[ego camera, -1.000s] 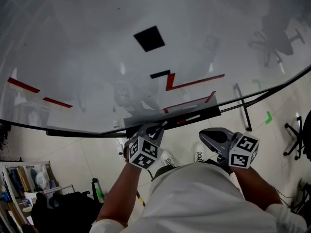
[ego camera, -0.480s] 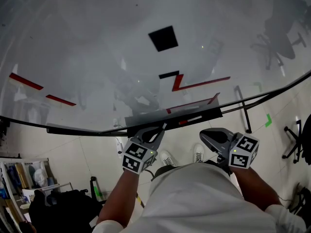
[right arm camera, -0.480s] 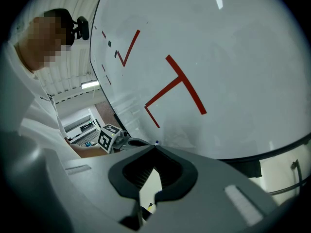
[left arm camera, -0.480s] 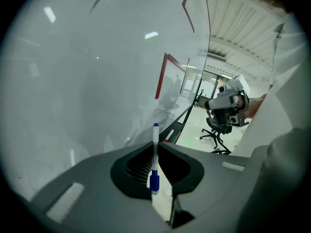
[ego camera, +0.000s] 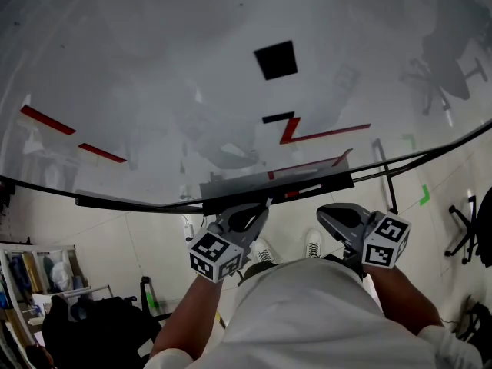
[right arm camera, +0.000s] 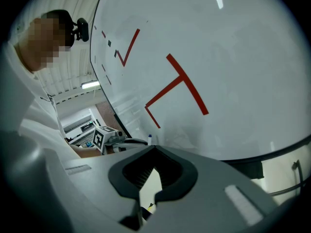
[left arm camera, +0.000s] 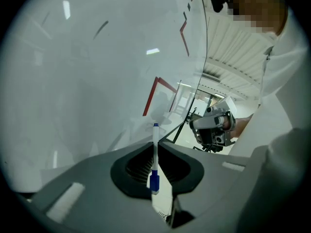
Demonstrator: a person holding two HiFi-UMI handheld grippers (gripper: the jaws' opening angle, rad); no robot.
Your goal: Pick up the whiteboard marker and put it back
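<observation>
left gripper [ego camera: 258,208]: fingers pinching the whiteboard marker [left arm camera: 155,157]. Marker runs along the fingers, with its big blue end back toward the camera and its small blue tip poking past the fingertips. Tip is close to the whiteboard [ego camera: 154,68], near the tray [ego camera: 307,181] on its lower edge. right gripper [right arm camera: 155,148]: fingers pressed together, nothing between them, just beside the left one.

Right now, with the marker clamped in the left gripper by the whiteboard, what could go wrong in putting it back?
The marker is pinched in the left gripper, its blue end poking past the jaws near the whiteboard; it could scrape or mark the board. The tray is a narrow ledge, so a released marker may roll off. The right gripper, shut and empty, could not catch it.
</observation>
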